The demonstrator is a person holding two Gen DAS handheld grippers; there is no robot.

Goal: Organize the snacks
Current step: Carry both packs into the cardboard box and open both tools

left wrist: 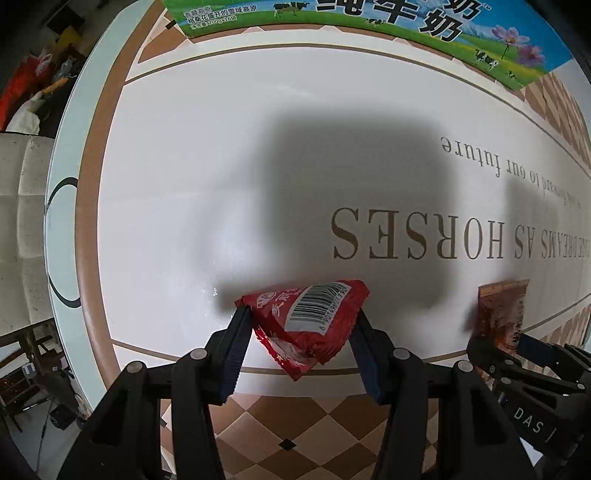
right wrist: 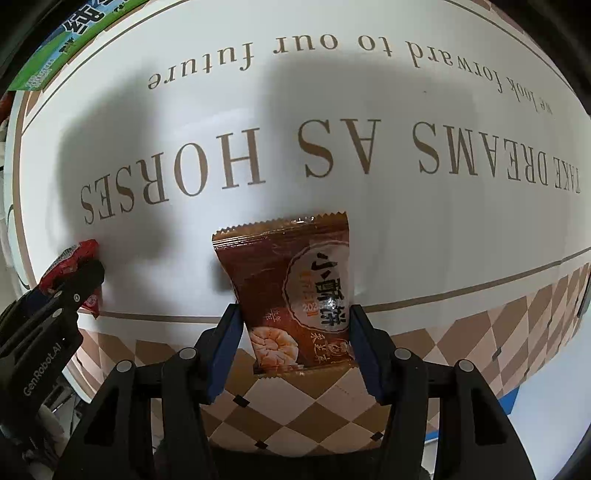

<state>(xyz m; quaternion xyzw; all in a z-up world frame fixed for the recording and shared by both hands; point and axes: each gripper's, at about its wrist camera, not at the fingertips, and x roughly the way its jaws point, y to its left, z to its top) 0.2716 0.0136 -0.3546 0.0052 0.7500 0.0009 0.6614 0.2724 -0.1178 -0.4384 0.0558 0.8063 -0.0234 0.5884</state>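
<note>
Left gripper (left wrist: 301,321) pinches a crinkly red snack packet (left wrist: 310,325), barcode up, its lower corner cut off behind the fingers. Right gripper (right wrist: 295,317) clamps a glossy brown pastry packet (right wrist: 295,291), zigzag-sealed, above the table (right wrist: 184,258). Beyond, glossy white tabletop with diamond-check border reads "TAKE DREAMS AS HORSES". Far edge: a green-blue milk carton box (left wrist: 369,22), partly cropped.

Between your left gripper's (left wrist: 301,325) black fingers with blue pads: red snack packet (left wrist: 310,325), white barcode panel. Between your right gripper's (right wrist: 295,325) fingers: brown pastry packet (right wrist: 295,295), black characters, pale bun picture. Beneath both: white tablecloth (right wrist: 332,229), gold-brown lettering, tan-and-brown diamond border. Ahead of you: blue-green milk carton (left wrist: 369,22) with cows and purple flowers.
</note>
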